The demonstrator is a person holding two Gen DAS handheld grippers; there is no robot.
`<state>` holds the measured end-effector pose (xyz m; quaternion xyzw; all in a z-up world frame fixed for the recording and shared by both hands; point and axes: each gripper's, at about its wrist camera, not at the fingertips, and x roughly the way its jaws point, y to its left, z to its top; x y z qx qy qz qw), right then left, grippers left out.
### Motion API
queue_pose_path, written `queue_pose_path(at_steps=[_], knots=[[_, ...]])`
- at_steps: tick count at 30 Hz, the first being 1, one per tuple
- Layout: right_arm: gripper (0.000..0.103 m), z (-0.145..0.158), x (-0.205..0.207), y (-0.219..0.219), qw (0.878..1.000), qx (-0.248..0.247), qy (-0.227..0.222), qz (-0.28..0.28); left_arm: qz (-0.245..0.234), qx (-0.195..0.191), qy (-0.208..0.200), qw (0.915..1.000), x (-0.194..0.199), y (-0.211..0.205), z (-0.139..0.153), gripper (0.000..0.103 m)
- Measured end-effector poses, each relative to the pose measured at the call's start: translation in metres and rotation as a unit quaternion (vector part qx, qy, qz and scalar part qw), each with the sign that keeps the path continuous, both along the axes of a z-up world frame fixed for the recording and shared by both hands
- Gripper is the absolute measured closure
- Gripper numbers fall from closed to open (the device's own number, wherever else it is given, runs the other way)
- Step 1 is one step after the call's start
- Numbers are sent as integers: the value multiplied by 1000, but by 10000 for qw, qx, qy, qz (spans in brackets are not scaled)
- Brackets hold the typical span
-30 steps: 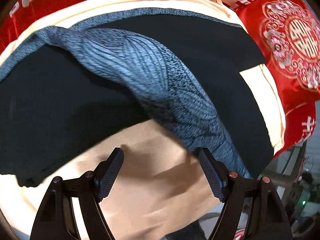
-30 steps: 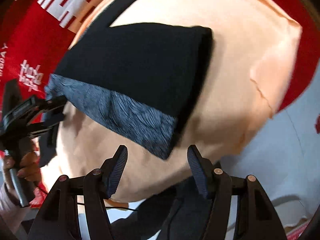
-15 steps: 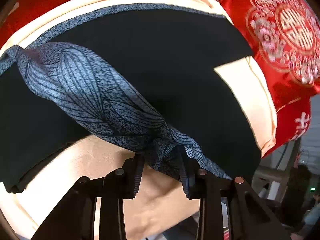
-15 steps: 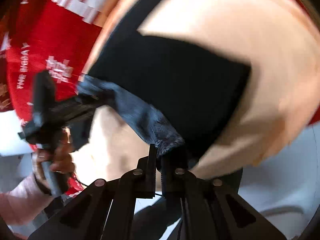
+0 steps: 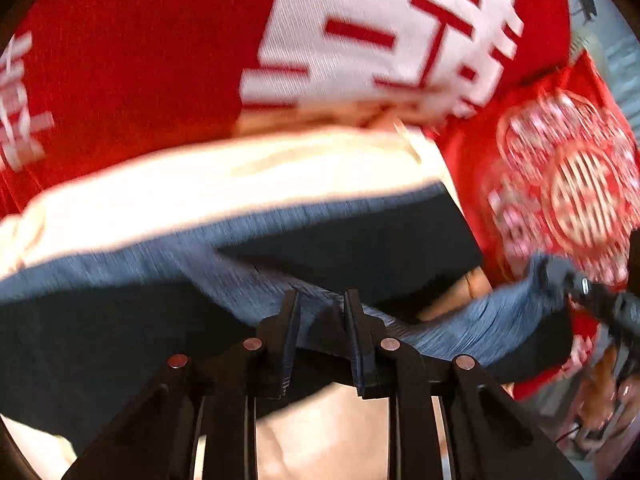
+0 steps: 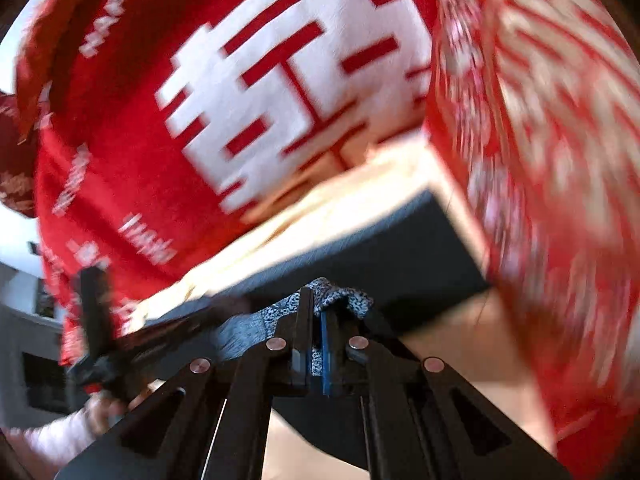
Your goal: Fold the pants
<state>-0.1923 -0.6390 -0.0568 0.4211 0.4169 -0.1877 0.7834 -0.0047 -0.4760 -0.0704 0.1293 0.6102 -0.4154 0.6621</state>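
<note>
Stretching between both clenched tongs, left and right: pants.

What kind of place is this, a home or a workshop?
Probably a home bedroom, though blur limits certainty. A red bedspread with large white characters lies behind a cream cloth, and a red cushion with a round white pattern sits beside them.

A red cloth with big white characters fills the background — a cream sheet lies over it, a pale wall at the edge.
</note>
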Motion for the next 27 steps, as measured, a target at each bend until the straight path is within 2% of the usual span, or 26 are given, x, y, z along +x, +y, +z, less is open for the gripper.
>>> queue_pose_path(at_steps=[1,2,3,5,8,10,11,12,13,14,15,17,19,20,21,24,27], knots=[[100,-5,11,-13,9999,-73,128,-28,29,37,-109,9999,5,-3,2,62],[100,-7,19,-23,9997,-98,205,-40,78,108,-281,9995,9,-5,5,31],[100,-16,32,-37,9993,-135,339,-24,162,154,-531,9983,12,-3,8,16],[99,-27,46,-48,9986,-188,494,37,156,215,-806,9964,13,2,9,16],[97,-46,69,-60,9936,-510,1001,76,129,696,-976,9927,9,12,-9,16],[77,-53,77,-58,9905,-585,1239,152,157,1012,-922,9905,7,21,-26,16],[51,-52,78,-56,9906,-587,1217,206,202,1140,-863,9895,6,25,-34,16],[32,-49,77,-51,9911,-639,1136,261,255,1227,-818,9887,6,28,-40,16],[25,-43,75,-45,9891,-879,1152,269,316,1294,-788,9880,6,31,-45,16],[22,-34,73,-39,9851,-1215,1191,267,390,1361,-788,9868,8,34,-49,16],[22,-27,69,-33,9815,-1456,1209,300,475,1416,-813,9854,10,36,-51,16],[23,-20,62,-28,9806,-1563,1152,261,636,1469,-867,9833,14,40,-54,16],[39,-24,52,-20,9867,-1259,999,242,767,1477,-887,9821,22,39,-57,16],[52,-31,52,-17,9869,-1152,1095,275,786,1494,-907,9815,24,33,-58,16],[56,-43,53,-14,9859,-1049,1262,335,794,1530,-974,9802,27,28,-61,16],[59,-82,59,-14,9807,-903,1684,425,830,1686,-1132,9756,33,17,-75,16],[59,-106,70,-24,9707,-1262,1982,505,939,1783,-1083,9735,40,11,-94,16]])
